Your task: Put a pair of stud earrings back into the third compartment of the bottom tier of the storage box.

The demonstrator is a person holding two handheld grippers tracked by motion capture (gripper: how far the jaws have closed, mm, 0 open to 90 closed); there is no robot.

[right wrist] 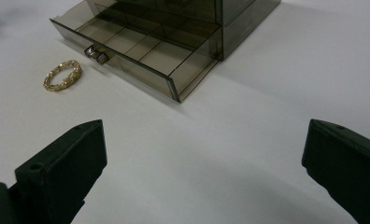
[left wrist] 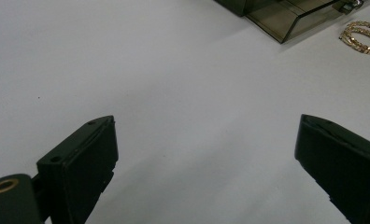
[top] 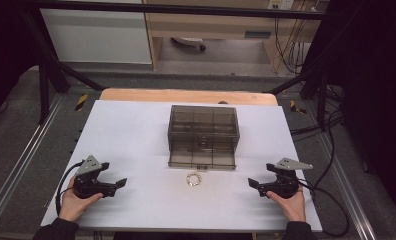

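- High view showed the smoky translucent plastic drawer box (top: 203, 131) standing near the middle of the white table top (top: 136, 140), with its bottom drawer (top: 202, 159) pulled out toward you.
- Just in front of that open drawer, apart from it, lay the small gold glittery ring-shaped bracelet (top: 194, 179), flat on the white surface.
- Your left gripper (top: 117, 185) sat well to the left of the drawer box and nearer to you, with your hand wrapped around its body; it pointed inward toward the bracelet.
- Your right gripper (top: 255, 186) sat well to the right of the drawer box, also nearer to you, mirroring the other one.
- Left gripper view had your two black jaws spread wide apart with bare table between them; a corner of the drawer (left wrist: 290, 18) and the bracelet (left wrist: 363, 38) lay far ahead, beyond the right-hand jaw.
- Right gripper view also had your jaws standing wide apart, gripping nothing.
- In that same view the drawer (right wrist: 136, 51) showed its divided compartments and a small metal knob (right wrist: 96, 54) on its front, with the bracelet (right wrist: 62, 75) just beside the knob end, clear of the drawer front.
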